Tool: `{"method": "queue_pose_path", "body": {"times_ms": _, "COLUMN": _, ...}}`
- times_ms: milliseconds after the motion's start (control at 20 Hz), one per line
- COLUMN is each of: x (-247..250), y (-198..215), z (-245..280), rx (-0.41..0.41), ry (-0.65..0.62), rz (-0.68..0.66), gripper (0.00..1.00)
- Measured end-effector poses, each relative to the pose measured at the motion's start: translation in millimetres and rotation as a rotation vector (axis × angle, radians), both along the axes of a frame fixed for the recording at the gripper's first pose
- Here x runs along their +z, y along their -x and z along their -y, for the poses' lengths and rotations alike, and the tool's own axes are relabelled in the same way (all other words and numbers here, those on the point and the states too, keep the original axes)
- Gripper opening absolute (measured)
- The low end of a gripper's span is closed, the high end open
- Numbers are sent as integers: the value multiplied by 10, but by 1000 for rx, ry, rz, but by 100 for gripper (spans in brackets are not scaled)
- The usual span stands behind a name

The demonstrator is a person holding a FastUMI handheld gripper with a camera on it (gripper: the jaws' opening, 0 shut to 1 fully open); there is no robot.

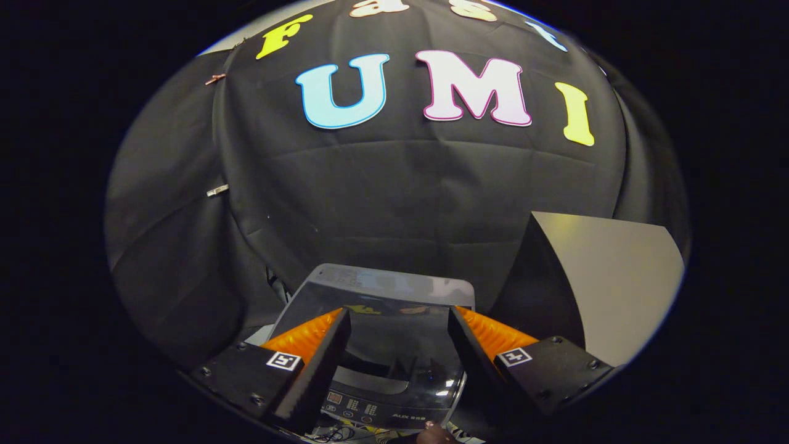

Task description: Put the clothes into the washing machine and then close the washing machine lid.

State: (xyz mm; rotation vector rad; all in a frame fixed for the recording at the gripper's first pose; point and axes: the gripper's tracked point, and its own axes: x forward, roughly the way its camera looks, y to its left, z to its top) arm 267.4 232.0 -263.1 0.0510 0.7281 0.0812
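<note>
While its two fingers stand spread well apart and hold nothing, the gripper (399, 320) hangs above a small top-loading washing machine (394, 345) set against the booth's black cloth wall (394, 197). Seen through the gap between the fingers, the machine's dark, glossy lid (400, 351) lies flat over the tub, its surface catching faint reflections. A pale grey band (394, 287) forms the machine's rear edge just beyond the fingertips, and a control panel (370, 410) with small buttons runs along the near edge, below the fingers. Beside the machine, off the right finger, rises a large box-like shape (610, 277) with a dark face and a lighter grey face. Part of a hand (439, 435) shows at the machine's near edge, next to some loose cables (333, 435). Two small clips (216, 79) pin the cloth wall far beyond the left finger.
</note>
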Motion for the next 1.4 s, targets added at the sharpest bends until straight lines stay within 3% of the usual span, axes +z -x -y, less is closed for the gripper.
{"method": "queue_pose_path", "body": {"times_ms": 400, "x": 432, "y": 231, "z": 12, "rx": 41, "ry": -8, "rz": 85, "gripper": 99}}
{"method": "queue_pose_path", "body": {"times_ms": 850, "x": 1403, "y": 857, "z": 192, "rx": 102, "ry": -51, "rz": 324, "gripper": 99}}
{"method": "queue_pose_path", "body": {"times_ms": 1400, "x": 2488, "y": 1810, "z": 994, "rx": 49, "ry": -6, "rz": 619, "gripper": 99}}
